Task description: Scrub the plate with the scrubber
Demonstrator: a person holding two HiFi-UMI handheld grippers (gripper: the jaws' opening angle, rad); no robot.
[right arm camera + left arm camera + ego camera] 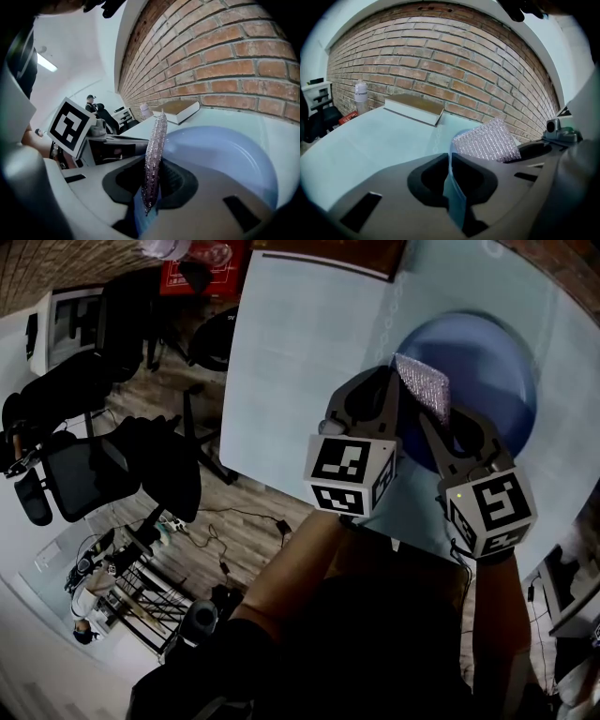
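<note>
Head view. Pale counter (300,352), carrying a round blue plate (497,371) at its far right. Silver mesh scrubber (422,382) stands over the plate's near-left part. Left tongs (392,395) at the plate's left rim; right tongs (439,420) just beside them, under the scrubber. Brown book (328,254) at the counter's far edge. Black office chairs (84,474) on the floor, left.

Left gripper view. Left tongs (450,161) closed on the plate's thin blue rim (454,192), which runs edge-on between the jaws. Scrubber (487,140) just right of them, broad face showing. Beyond: book (415,108) lying flat, clear bottle (360,96), brick wall (440,61).

Right gripper view. Right tongs (150,183) clamped on the scrubber (154,150), seen edge-on and upright. Plate (225,154) directly right of it; whether the two touch cannot be told. Left gripper's marker cube (70,126) at left.
</note>
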